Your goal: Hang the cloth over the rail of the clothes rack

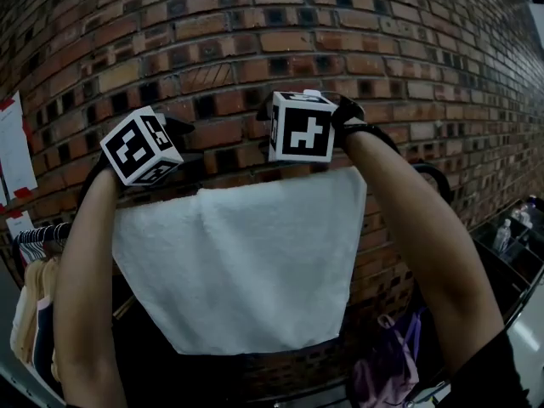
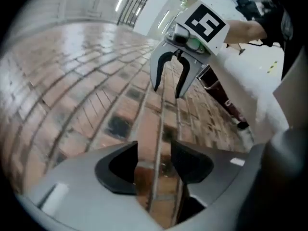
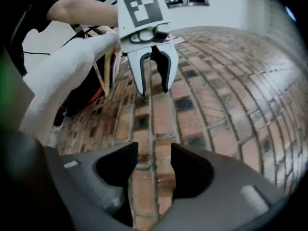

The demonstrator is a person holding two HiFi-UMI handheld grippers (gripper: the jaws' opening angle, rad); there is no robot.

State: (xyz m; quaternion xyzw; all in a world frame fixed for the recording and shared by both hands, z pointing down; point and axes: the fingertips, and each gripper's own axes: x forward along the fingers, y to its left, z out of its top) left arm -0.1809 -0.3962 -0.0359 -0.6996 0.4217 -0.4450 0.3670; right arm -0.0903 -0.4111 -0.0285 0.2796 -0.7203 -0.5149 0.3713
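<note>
A white cloth (image 1: 242, 262) hangs flat in front of the brick wall, its top edge folded over a rail that it hides. Both grippers are raised just above that top edge, facing each other. In the head view only their marker cubes show, the left cube (image 1: 140, 145) and the right cube (image 1: 302, 126). My left gripper (image 2: 154, 150) is open, with only brick visible between its jaws. My right gripper (image 3: 154, 153) is open too, and nothing sits between its jaws. The cloth (image 3: 62, 76) drapes beside the left gripper (image 3: 151, 76) in the right gripper view.
The brick wall (image 1: 255, 32) stands close behind the cloth. Garments on hangers (image 1: 34, 313) hang at the lower left. A purple bag (image 1: 387, 368) lies low on the right. Bottles (image 1: 510, 228) stand at the far right edge. White papers (image 1: 13, 155) are pinned at the left.
</note>
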